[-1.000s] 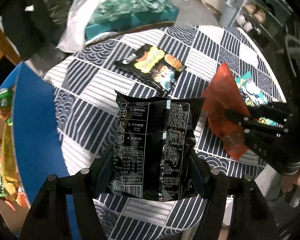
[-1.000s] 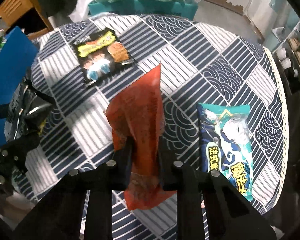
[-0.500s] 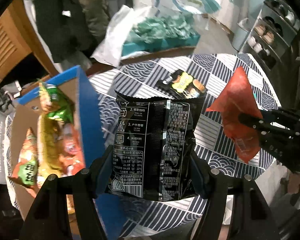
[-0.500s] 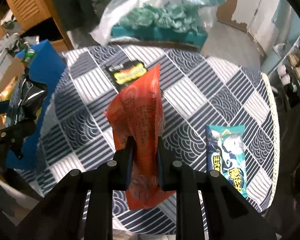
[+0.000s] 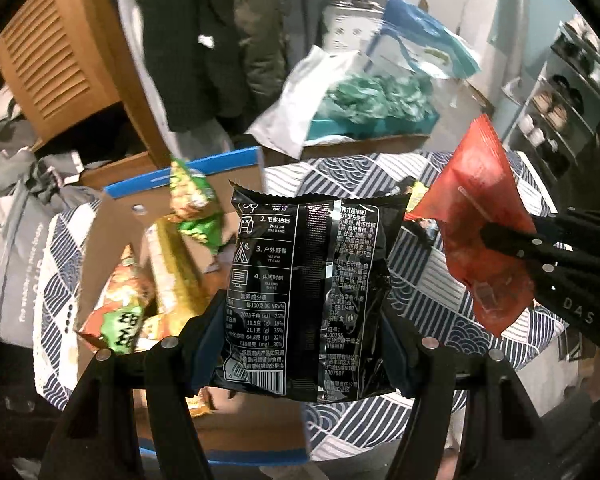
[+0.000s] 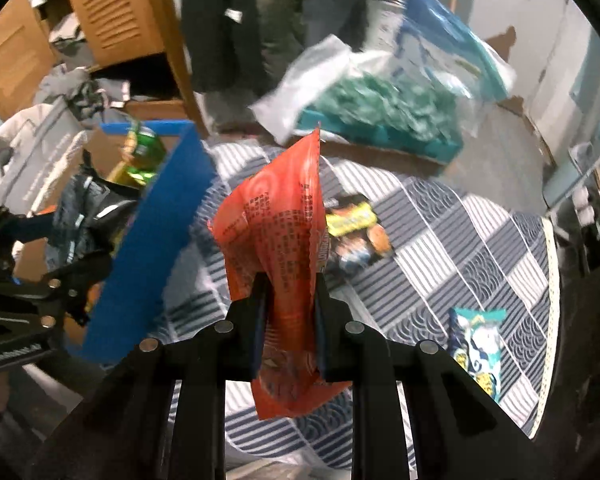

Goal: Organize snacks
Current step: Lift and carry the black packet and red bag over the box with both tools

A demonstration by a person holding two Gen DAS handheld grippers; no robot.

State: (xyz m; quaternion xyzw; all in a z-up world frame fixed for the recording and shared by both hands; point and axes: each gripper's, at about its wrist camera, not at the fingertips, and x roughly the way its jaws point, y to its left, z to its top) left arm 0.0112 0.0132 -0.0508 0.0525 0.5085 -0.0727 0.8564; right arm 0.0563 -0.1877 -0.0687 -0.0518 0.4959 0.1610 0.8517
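My left gripper [image 5: 300, 336] is shut on a black snack packet [image 5: 308, 292] and holds it in the air at the edge of a cardboard box with blue rim [image 5: 180, 168]. The box holds several snack bags, green [image 5: 192, 208], gold [image 5: 172, 268] and orange-green [image 5: 120, 316]. My right gripper [image 6: 290, 312] is shut on an orange-red packet [image 6: 280, 216], raised above the table; it also shows in the left wrist view [image 5: 480, 224]. The left gripper and black packet appear at the left of the right wrist view [image 6: 80, 216].
The round table has a navy-and-white patterned cloth [image 6: 460, 248]. On it lie a black-and-yellow snack packet [image 6: 356, 232] and a teal packet [image 6: 476, 344]. Behind the table are a teal box with a plastic bag [image 6: 380, 112], hanging coats and a wooden cabinet [image 5: 60, 64].
Both grippers have lifted and swung left with their packets. The box with snacks has come into view under the left gripper, and the table has dropped lower in both views.
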